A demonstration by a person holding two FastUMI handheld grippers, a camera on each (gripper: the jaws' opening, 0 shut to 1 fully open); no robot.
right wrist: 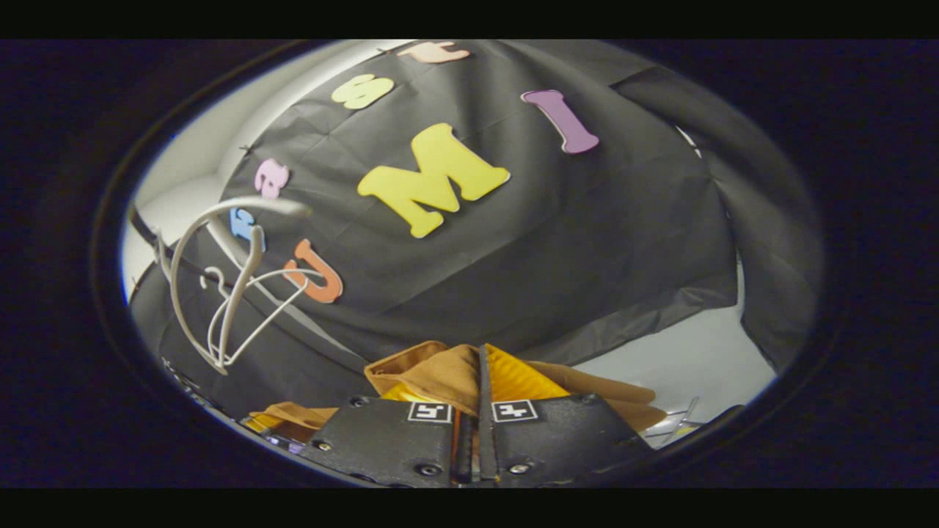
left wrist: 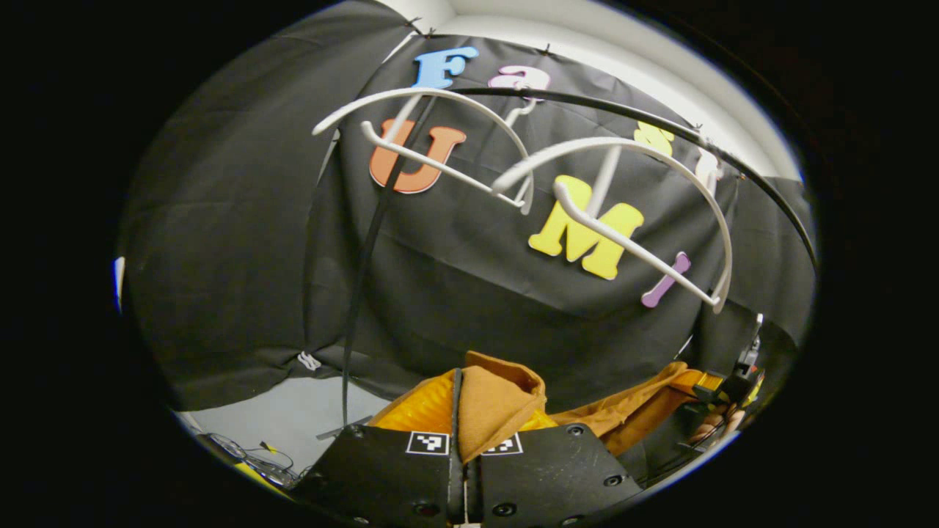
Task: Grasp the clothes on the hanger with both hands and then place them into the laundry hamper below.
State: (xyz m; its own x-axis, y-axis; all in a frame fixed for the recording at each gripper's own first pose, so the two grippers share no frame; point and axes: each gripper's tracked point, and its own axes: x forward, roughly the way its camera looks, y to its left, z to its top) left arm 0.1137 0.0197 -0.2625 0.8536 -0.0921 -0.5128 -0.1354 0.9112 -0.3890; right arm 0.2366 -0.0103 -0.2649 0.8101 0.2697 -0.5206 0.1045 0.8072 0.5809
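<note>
left gripper (left wrist: pixel 463 440) closed on a fold of the garment (left wrist: pixel 499 400) at 12 o'clock | right gripper (right wrist: pixel 477 418) likewise clamped on cloth | garment is stretched between both, its long axis running gripper to gripper, off the bare hangers (left wrist: pixel 623 220) at 1 o'clock | hamper judged below, unseen

Screwed plates, square checkered markers, closed jaws

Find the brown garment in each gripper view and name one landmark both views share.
Left gripper view: garment at bottom centre, pinched in the left tongs.
Right gripper view: garment at bottom centre, pinched in the right tongs.
Shared landmark: the white hangers.
</note>
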